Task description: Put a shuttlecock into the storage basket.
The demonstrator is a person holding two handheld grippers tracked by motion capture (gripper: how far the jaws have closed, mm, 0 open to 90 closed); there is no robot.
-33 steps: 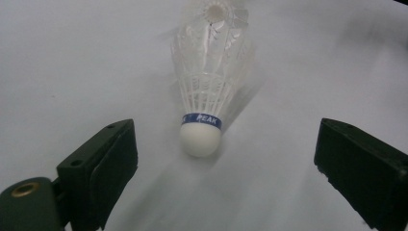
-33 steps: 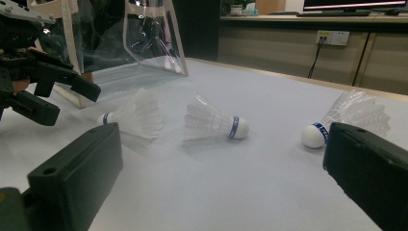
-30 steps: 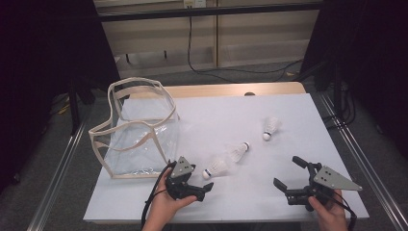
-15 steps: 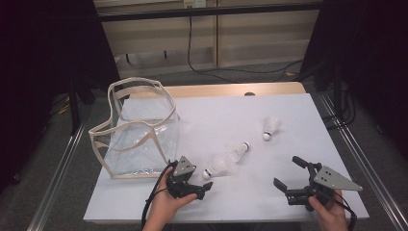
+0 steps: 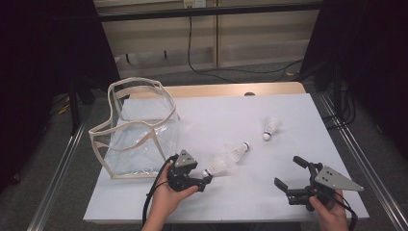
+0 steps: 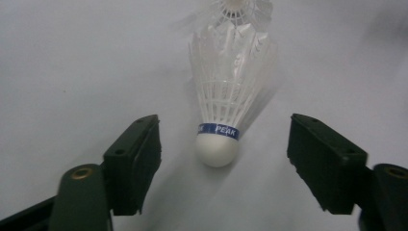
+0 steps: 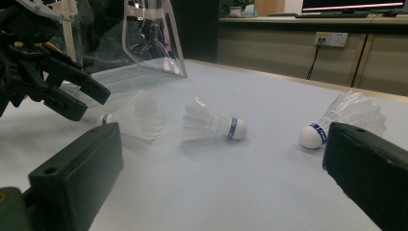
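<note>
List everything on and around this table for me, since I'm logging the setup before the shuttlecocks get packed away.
white feathered shuttlecocks with blue bands: three, white; nearest between the left gripper's jaws, untouched; middle just beyond it; far toward the table's right
clear plastic bag with beige trim: one, transparent, standing open at the table's left
white table: one, white top
black cable: one, hanging down the back wall
left gripper: black, jaws have just been closing around the nearest shuttlecock's cork, not yet touching
right gripper: black with grey plate, open, front right
person's hands: two, at the near edge
</note>
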